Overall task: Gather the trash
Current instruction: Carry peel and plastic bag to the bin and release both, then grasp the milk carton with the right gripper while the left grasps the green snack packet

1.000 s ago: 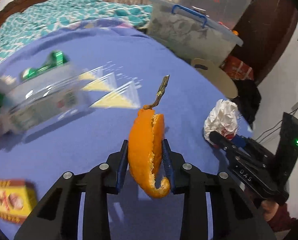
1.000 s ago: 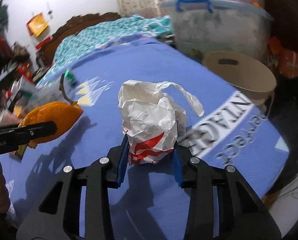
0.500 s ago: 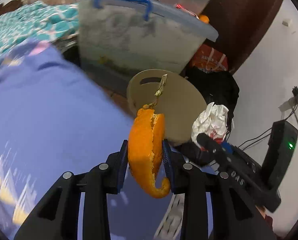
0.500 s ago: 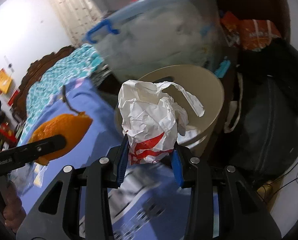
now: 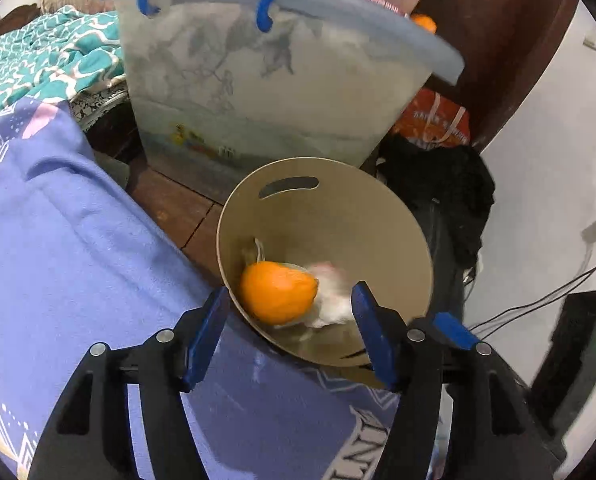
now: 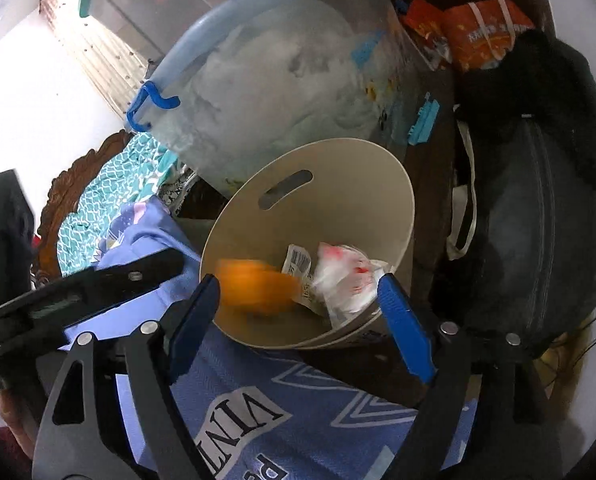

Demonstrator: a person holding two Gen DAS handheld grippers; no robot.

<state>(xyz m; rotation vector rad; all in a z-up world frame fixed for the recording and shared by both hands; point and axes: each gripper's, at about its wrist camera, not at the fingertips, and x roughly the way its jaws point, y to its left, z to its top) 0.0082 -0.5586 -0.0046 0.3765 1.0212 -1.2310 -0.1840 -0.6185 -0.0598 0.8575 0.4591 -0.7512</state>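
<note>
Both tools are spread wide and hold nothing: the left tool point(image 5: 290, 328) and the right tool point(image 6: 298, 320) hover just above the near rim of the beige bin point(image 6: 338, 168), which stands on the floor beside the bed with the blue blanket point(image 5: 78, 260). Inside the bin lie the orange peel point(image 5: 276, 296) on the left and the crumpled white wrapper point(image 6: 346, 280) on the right, both blurred, with a small labelled scrap point(image 6: 298, 258) between them. The peel looks light, limp and a little slick, best pinched across its thicker curved body; the wrapper looks nearly weightless and crushable, so any bulging fold would serve. Beyond the bin stands a clear storage tub point(image 5: 266, 92) with blue handles, and to its right a black bag point(image 6: 538, 220).
</note>
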